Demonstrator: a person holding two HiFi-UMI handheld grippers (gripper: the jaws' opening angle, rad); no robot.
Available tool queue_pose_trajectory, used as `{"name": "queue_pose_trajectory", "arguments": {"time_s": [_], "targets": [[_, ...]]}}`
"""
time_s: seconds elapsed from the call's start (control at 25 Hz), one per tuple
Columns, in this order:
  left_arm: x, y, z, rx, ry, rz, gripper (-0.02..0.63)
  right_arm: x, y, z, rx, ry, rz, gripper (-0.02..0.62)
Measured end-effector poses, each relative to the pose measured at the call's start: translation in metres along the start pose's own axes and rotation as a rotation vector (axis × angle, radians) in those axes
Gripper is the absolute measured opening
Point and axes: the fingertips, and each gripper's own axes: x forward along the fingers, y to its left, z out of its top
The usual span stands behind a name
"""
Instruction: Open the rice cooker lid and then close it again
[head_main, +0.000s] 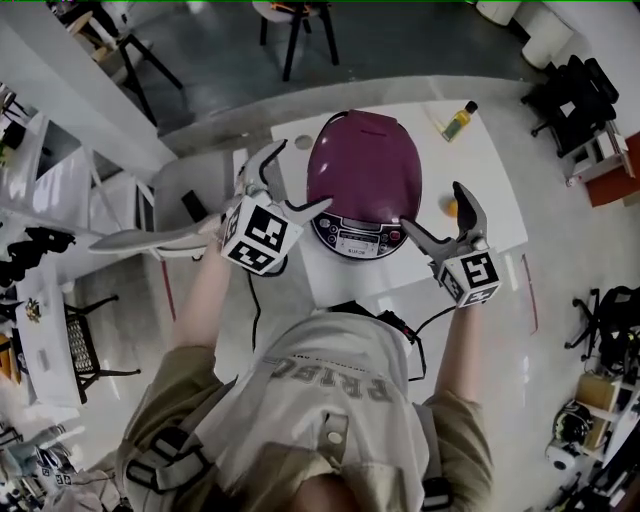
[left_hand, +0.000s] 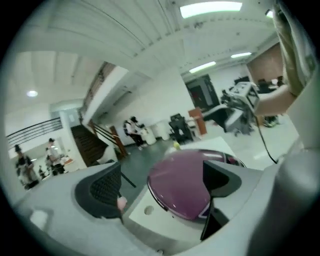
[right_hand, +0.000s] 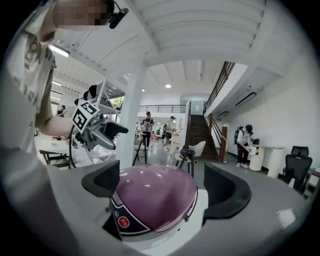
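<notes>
The left gripper (head_main: 298, 178) and the right gripper (head_main: 435, 210) are both wide open and hold nothing. In the head view they sit one on each side of the cooker (head_main: 365, 175), near its front, and do not seem to touch it; the cooker stands on the white table (head_main: 490, 180); its purple lid (head_main: 365, 150) is down.

In the left gripper view the jaws stand apart; the lid shows between them, a little way off.

In the right gripper view the jaws stand apart too; the lid looks shut.

I think the job has not started; the lid is yet to be opened, then closed again.
</notes>
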Motion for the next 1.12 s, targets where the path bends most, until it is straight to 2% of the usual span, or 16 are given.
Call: {"name": "queue_pose_trajectory", "arguments": {"time_s": [0.08,0.2,0.28,0.4,0.52,0.6,0.76,0.88,1.12], "targets": [[-0.009,0.016,0.014,-0.09,-0.104,0.158,0.469,-0.004,0.002,0.008,0.003,-0.047,-0.076,0.522],[-0.023,0.024,0.023,-0.145,-0.184,0.315,0.409,-0.011,0.006,0.02,0.034,-0.132,-0.176,0.489],[-0.032,0.024,0.025,-0.184,-0.22,0.387,0.35,-0.016,0.011,0.024,0.061,-0.175,-0.227,0.427],[-0.042,0.02,0.026,-0.269,-0.268,0.452,0.226,-0.023,0.016,0.023,0.09,-0.204,-0.306,0.328],[-0.047,0.016,0.026,-0.309,-0.282,0.49,0.154,-0.026,0.014,0.019,0.058,-0.176,-0.418,0.297],[-0.05,0.012,0.026,-0.325,-0.287,0.508,0.091,-0.028,0.016,0.021,0.034,-0.167,-0.47,0.231],[-0.054,0.002,0.029,-0.326,-0.296,0.516,0.025,-0.033,0.025,0.031,0.028,-0.197,-0.507,0.105],[-0.056,-0.007,0.029,-0.317,-0.294,0.5,0.011,-0.036,0.032,0.035,0.031,-0.208,-0.519,0.003],[-0.066,-0.018,0.038,-0.327,-0.321,0.46,0.009,-0.042,0.04,0.046,0.035,-0.235,-0.522,0.002]]}}
